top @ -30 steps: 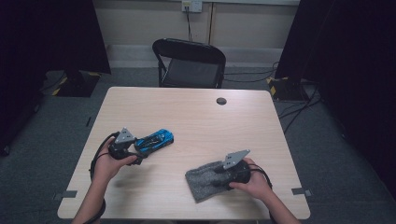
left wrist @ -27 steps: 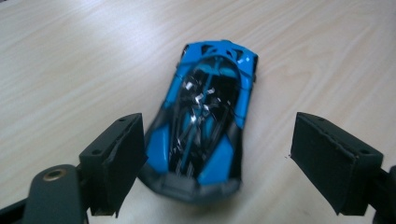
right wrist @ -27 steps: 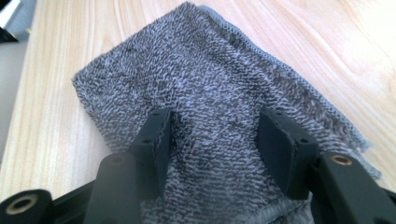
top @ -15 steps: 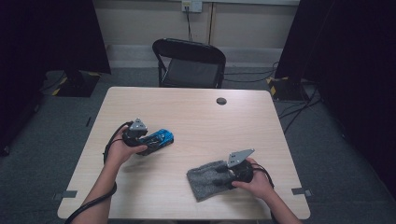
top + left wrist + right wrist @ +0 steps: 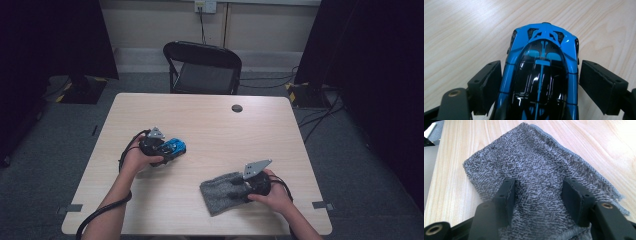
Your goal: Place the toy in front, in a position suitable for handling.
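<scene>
Left gripper view: glossy blue-and-black toy car (image 5: 541,75) sits between spread fingers (image 5: 486,85); right fingers spread over grey cloth (image 5: 536,170).

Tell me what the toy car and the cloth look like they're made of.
Toy car: hard and glossy, likely painted plastic or metal; bright reflections streak its black roof and blue body. Which one, the look leaves open.
Cloth: soft grey terry-type fabric, matte, with a looped pile and a stitched hem along one edge.
</scene>
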Available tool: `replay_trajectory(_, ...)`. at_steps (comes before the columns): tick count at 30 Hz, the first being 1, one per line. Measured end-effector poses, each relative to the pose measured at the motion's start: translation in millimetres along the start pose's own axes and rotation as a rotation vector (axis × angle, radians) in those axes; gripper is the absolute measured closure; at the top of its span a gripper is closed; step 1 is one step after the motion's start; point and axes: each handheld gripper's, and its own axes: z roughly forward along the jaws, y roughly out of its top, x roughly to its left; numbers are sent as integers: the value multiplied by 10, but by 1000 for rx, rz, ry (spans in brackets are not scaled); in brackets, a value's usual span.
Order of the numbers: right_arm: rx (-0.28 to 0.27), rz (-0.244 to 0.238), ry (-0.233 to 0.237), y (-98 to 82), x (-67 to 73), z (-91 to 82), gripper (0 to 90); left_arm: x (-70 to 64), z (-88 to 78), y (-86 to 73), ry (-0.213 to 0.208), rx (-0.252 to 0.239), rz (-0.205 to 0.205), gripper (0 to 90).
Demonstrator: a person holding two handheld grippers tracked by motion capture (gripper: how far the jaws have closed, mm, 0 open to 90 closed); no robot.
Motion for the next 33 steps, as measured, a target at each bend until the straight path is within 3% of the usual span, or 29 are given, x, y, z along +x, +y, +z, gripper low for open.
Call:
replay_trajectory(2, 0, 1, 1, 1, 0, 1, 450, -1, 31, 17, -17, 6, -8, 187)
replay_trajectory(5, -2, 2, 2, -2, -2, 1, 450, -8, 89, 26, -7, 55, 24, 178)
replay_trajectory(14, -2, -1, -3, -1, 5, 3, 450, -19, 134, 83, -3, 54, 13, 221)
replay_trajectory(18, -1, -1, -4, 0, 7, 4, 450, -47, 122, 104, 17, 68, 7, 253)
replay_trajectory(25, -2, 3, -1, 1, 3, 5, 451, -80, 100, 138, 41, 100, -25, 257)
replay_trajectory(33, -5, 7, 1, -4, -2, 4, 451, -147, 104, 212, 50, 99, -26, 268)
